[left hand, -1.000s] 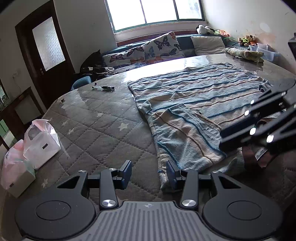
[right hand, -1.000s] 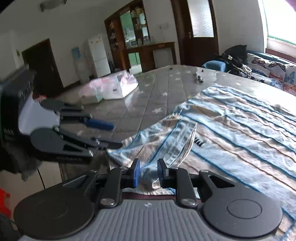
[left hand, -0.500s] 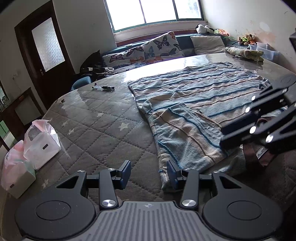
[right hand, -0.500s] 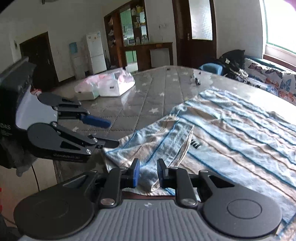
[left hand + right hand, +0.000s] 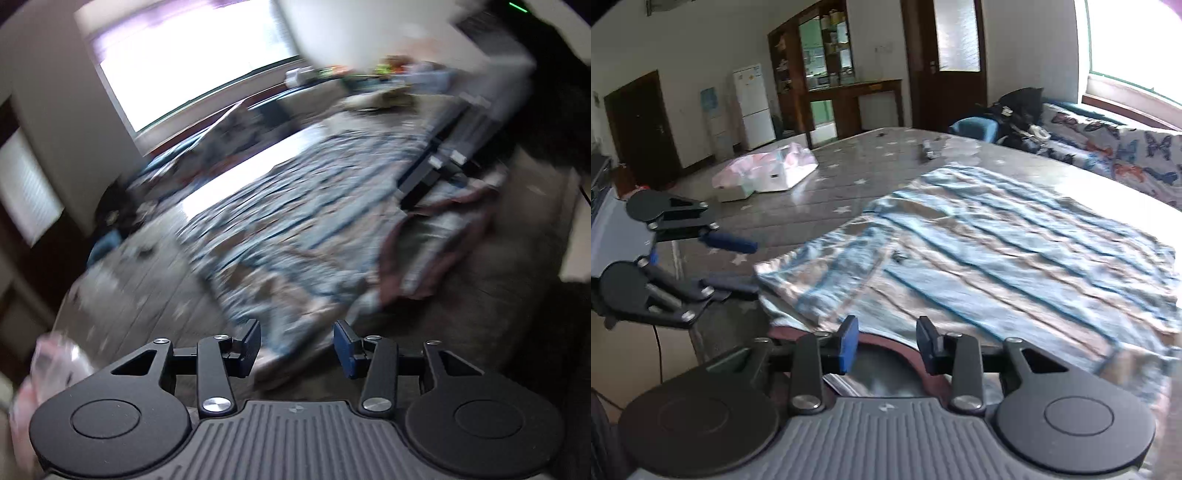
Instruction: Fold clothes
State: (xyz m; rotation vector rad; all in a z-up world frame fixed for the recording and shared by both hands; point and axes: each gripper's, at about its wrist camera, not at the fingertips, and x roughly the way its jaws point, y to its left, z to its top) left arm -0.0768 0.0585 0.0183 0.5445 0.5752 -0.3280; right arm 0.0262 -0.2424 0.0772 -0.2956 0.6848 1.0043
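A blue and beige striped garment (image 5: 997,251) lies spread on the grey quilted table (image 5: 871,177), one sleeve folded in over the body; it shows blurred in the left wrist view (image 5: 295,229). My right gripper (image 5: 886,341) is open over its near hem, where a maroon-edged collar (image 5: 886,341) shows between the fingers. My left gripper (image 5: 297,341) is open and empty at the garment's near corner. The left gripper also appears in the right wrist view (image 5: 738,262), open beside the folded sleeve. The right gripper shows blurred in the left wrist view (image 5: 439,162).
A pink and white plastic bag (image 5: 768,171) lies on the far left of the table. Small dark items (image 5: 929,149) lie near the far edge. A butterfly-print sofa (image 5: 1115,147) stands under the window. The table's near edge (image 5: 687,291) drops off by the left gripper.
My right gripper has opened wider and let the hem go. My left gripper swings fast and tilts, blurring its view. The garment lies flatter.
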